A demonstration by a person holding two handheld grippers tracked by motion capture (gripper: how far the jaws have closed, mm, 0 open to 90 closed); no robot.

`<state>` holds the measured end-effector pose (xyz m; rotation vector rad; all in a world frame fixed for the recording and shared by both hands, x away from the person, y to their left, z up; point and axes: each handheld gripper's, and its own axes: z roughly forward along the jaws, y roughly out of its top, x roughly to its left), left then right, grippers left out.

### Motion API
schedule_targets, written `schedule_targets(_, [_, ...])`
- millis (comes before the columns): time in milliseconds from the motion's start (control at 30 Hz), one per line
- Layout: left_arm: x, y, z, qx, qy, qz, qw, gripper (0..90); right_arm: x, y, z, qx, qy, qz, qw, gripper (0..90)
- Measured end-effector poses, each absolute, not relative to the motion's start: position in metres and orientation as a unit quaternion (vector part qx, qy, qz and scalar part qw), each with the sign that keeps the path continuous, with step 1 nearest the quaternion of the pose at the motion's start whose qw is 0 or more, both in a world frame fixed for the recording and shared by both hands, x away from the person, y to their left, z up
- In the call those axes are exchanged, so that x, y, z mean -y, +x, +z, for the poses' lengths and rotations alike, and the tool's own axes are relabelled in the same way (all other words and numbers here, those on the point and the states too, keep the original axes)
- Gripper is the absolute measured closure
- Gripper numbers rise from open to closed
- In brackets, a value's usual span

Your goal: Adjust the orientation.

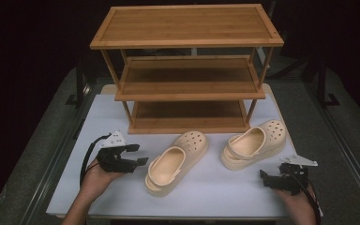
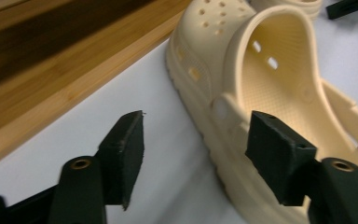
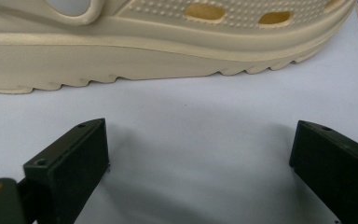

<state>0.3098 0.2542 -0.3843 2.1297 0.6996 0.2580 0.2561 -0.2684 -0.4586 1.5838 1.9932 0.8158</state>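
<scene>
Two cream clogs lie on the white table (image 1: 215, 197) in front of the wooden rack (image 1: 187, 70). The left gripper (image 1: 139, 154), jaws parted with nothing between them, sits just left of the left clog (image 1: 176, 161). The right gripper (image 1: 266, 178), jaws wide and empty, rests near the right clog (image 1: 253, 143).

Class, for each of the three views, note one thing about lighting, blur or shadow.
High view: bright white table, surroundings near black. Left gripper view: wooden shelf is soft and blurred, the clog sharper. Right gripper view: soft shadows on the table under the clog's sole.
</scene>
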Motion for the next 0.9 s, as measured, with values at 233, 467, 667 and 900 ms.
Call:
schedule_targets(233, [-0.238, 0.315, -0.380, -0.259, 0.859, 0.091, 0.432, 47.9, 0.268, 0.256, -0.459, -0.725, 0.576, 0.297, 0.232, 3.6])
schedule_targets(467, [-0.214, 0.324, -0.378, -0.247, 0.866, 0.078, 0.428, 56.3, 0.269, 0.256, -0.459, -0.725, 0.576, 0.297, 0.231, 3.6])
schedule_targets(667, [-0.197, 0.332, -0.382, -0.230, 0.873, 0.068, 0.424, 59.4, 0.269, 0.256, -0.459, -0.725, 0.576, 0.297, 0.232, 3.6])
schedule_targets(900, [-0.181, 0.340, -0.388, -0.218, 0.878, 0.070, 0.420, 64.2, 0.269, 0.256, -0.459, -0.726, 0.576, 0.297, 0.231, 3.6])
